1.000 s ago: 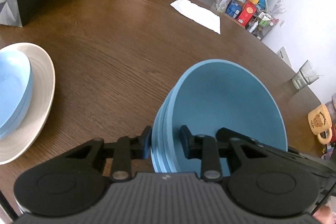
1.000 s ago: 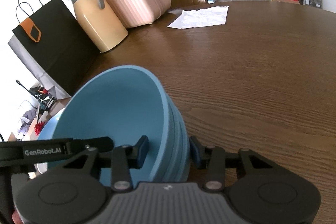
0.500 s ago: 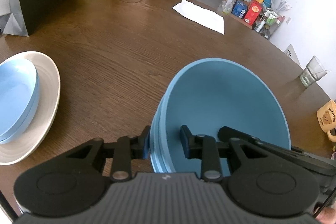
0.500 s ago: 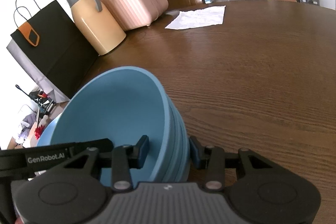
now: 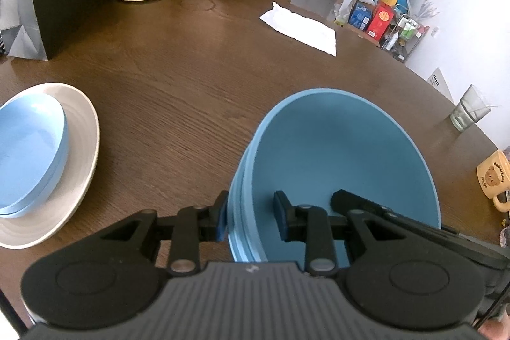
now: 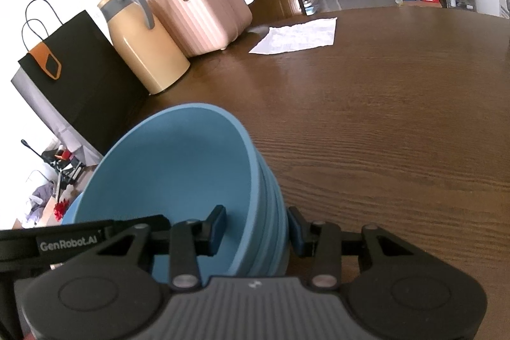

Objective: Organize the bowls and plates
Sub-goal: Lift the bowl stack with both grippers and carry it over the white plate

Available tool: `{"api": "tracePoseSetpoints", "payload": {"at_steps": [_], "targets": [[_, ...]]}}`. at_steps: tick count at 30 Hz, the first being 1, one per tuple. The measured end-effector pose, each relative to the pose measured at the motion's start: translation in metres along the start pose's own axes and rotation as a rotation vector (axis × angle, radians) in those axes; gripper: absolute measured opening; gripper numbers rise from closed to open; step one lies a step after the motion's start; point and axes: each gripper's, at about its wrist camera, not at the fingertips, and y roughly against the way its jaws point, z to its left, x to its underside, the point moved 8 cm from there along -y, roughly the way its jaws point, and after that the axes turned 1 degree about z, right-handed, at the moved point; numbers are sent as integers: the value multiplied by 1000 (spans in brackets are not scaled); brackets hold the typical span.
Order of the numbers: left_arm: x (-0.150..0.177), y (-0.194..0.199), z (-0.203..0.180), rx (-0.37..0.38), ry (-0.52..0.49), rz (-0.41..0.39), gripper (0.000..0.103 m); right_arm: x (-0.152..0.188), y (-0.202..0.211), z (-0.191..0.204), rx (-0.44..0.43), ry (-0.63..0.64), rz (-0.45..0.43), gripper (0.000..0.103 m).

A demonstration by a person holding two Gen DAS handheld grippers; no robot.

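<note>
Little changed over the last second: stack of nested dark-blue plastic bowls [image 5: 344,161] still clamped at opposite rims by left gripper [image 5: 250,217] and right gripper [image 6: 256,231], over the round brown wooden table [image 5: 178,78] near its edge, apparently bound for the pale-blue bowl on the cream ribbed plate [image 5: 78,148] at the left edge.

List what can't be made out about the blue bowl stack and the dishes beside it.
- Stack of blue bowls: its count and base, hidden behind the left gripper and right gripper bodies.
- White plate with pale blue bowl: cut off by the left-wrist view's edge.
- Mug: lettering too small.
</note>
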Motion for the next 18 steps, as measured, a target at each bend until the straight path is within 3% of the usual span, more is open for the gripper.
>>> {"api": "tracePoseSetpoints", "payload": {"at_steps": [18], "targets": [[-8,47,26,24,46,-44,29,-5,27,50,11,27,-43,41]]}}
